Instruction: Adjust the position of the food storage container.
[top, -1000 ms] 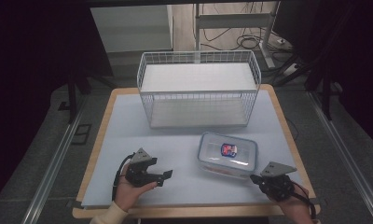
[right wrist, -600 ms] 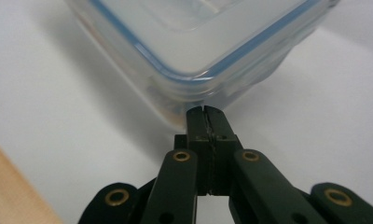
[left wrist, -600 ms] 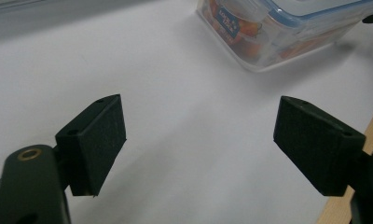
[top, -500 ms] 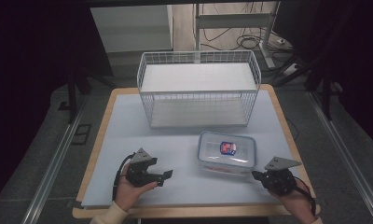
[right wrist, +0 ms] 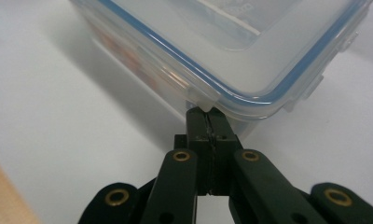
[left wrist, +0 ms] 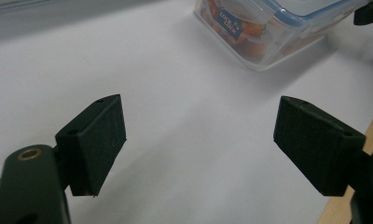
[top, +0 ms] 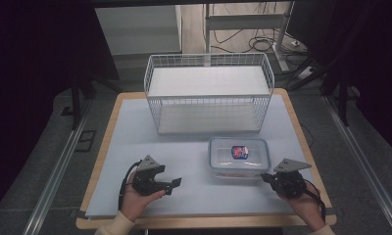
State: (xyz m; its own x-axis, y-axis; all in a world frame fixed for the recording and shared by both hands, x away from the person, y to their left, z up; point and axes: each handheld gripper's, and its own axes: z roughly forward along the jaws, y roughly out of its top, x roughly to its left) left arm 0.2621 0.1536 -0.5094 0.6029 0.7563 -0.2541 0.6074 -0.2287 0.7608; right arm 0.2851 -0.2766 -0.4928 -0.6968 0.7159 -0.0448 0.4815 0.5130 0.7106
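Observation:
A clear plastic container with a blue-rimmed lid and a red-blue label stands on the white mat, right of centre. It is also in the left gripper view and the right gripper view. My right gripper is shut with nothing between its jaws. Its tips sit right under a lid latch flap at the container's near right corner. My left gripper rests low on the mat to the left of the container. Its jaws stand wide open over bare mat, pointing toward the container.
A white wire basket stands at the back of the table, behind the container. The white mat covers the wooden tabletop, whose edge shows around it. Dark floor and cables lie beyond.
My right gripper has crept a little forward, up to the container's corner. The left gripper and the container have stayed where they were.

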